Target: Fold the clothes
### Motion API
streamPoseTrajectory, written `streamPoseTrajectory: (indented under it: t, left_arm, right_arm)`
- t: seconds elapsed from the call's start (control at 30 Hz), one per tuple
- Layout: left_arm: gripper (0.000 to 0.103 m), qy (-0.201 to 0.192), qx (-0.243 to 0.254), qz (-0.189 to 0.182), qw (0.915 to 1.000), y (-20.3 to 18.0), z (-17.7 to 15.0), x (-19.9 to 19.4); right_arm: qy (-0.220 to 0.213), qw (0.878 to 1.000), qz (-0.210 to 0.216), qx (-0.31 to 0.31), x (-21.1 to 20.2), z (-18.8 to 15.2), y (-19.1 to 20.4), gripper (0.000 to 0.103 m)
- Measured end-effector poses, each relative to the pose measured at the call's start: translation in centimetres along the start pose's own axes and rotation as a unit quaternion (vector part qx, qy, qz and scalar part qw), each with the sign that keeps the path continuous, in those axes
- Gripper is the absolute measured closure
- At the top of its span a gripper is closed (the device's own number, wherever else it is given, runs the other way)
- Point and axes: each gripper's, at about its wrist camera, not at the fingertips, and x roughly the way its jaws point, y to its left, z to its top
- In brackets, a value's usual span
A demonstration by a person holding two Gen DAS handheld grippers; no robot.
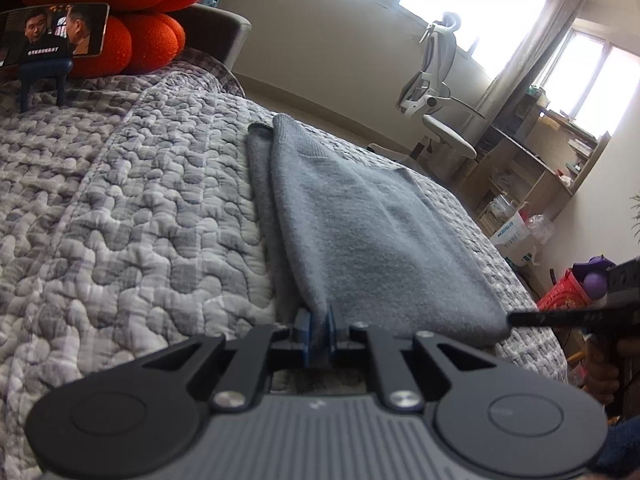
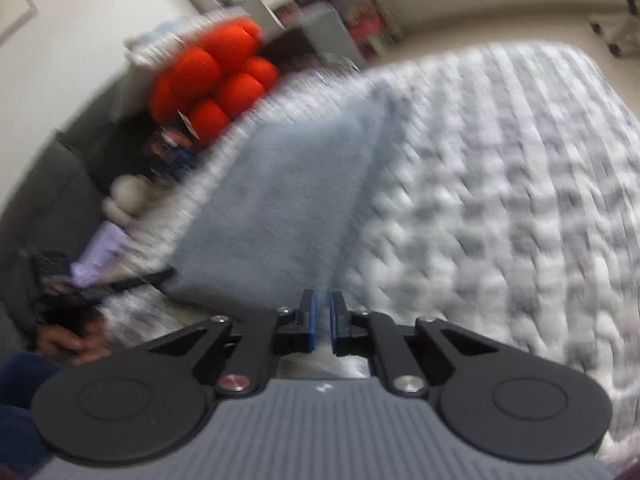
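Observation:
A grey knit garment (image 1: 360, 216) lies folded lengthwise on the quilted bed, with a second layer showing along its left side. My left gripper (image 1: 318, 326) is shut on its near edge, and cloth shows between the blue pads (image 1: 304, 328). My right gripper (image 1: 516, 318) reaches in from the right, its fingertips at the garment's near right corner. The right wrist view is blurred by motion. There the garment (image 2: 280, 200) runs away from my right gripper (image 2: 323, 304), whose jaws stand almost together at the cloth's near corner. The left gripper (image 2: 160, 274) touches the other near corner.
The grey patterned quilt (image 1: 120, 220) covers the bed. An orange cushion (image 1: 132, 12) and a screen on a blue stand (image 1: 52, 36) sit at the head end. A white office chair (image 1: 436, 92), shelves and a red basket (image 1: 564, 292) stand past the bed's right side.

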Motion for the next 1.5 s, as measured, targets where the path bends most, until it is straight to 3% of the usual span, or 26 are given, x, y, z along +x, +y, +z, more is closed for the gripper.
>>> streamPoseTrajectory:
  t: [0.1, 0.13, 0.17, 0.23, 0.43, 0.67, 0.73, 0.8, 0.83, 0.97, 1.2, 1.27, 1.37, 1.5]
  left_arm:
    - [0.087, 0.003, -0.002, 0.007, 1.0000, 0.0, 0.4, -0.3]
    - [0.078, 0.002, -0.001, 0.013, 0.9999, 0.0, 0.6, -0.5]
    - [0.062, -0.004, 0.000, 0.024, 0.9997, 0.1, 1.0, -0.9]
    - [0.056, -0.017, 0.003, 0.043, 0.9989, 0.2, 1.7, -1.8]
    - [0.055, -0.034, 0.049, 0.039, 0.9974, -1.9, 4.4, -1.1]
    - [0.053, -0.024, 0.132, -0.010, 0.9909, -6.9, 6.3, 4.8]
    - [0.054, 0.002, 0.144, 0.007, 0.9895, -7.1, 6.4, 7.3]
    - [0.058, 0.024, 0.160, 0.057, 0.9852, -6.6, 6.1, 8.9]
    - [0.058, 0.027, 0.166, 0.077, 0.9827, -6.3, 5.8, 9.3]
    - [0.058, 0.016, 0.163, 0.069, 0.9841, -5.0, 5.1, 8.4]
    - [0.059, 0.006, 0.136, 0.065, 0.9886, -3.6, 5.2, 7.2]
    - [0.069, 0.001, 0.128, 0.067, 0.9896, -3.0, 5.3, 6.9]
    - [0.072, -0.002, 0.124, 0.073, 0.9895, -2.4, 5.2, 6.3]
    - [0.072, -0.004, 0.123, 0.077, 0.9894, -2.4, 4.7, 5.5]
  right_arm:
    - [0.004, 0.999, -0.012, -0.031, -0.2, -0.6, 0.8, 0.090]
    - [-0.006, 0.999, -0.013, -0.039, -0.6, -0.4, 1.0, 0.086]
    - [-0.016, 0.999, -0.014, -0.047, -1.1, -0.2, 1.3, 0.086]
    - [-0.035, 0.997, -0.017, -0.062, -1.9, 0.6, 1.7, 0.086]
    - [-0.047, 0.990, -0.014, -0.131, -0.2, 3.8, 3.9, 0.085]
    - [-0.006, 0.983, 0.038, -0.181, 7.8, 7.5, 7.3, 0.085]
    - [0.006, 0.980, 0.030, -0.197, 9.9, 7.7, 7.6, 0.084]
    - [0.011, 0.981, 0.011, -0.192, 11.1, 7.5, 6.8, 0.086]
    - [0.009, 0.983, 0.009, -0.184, 11.2, 7.4, 6.2, 0.088]
    - [-0.006, 0.989, 0.013, -0.146, 9.9, 6.9, 4.1, 0.098]
    - [-0.032, 0.996, 0.022, -0.080, 7.6, 6.2, 0.3, 0.099]
    - [-0.039, 0.997, 0.025, -0.062, 6.9, 6.0, -0.7, 0.099]
    - [-0.046, 0.997, 0.018, -0.055, 6.2, 5.8, -0.8, 0.099]
    - [-0.054, 0.997, 0.006, -0.061, 5.3, 5.4, -0.1, 0.090]
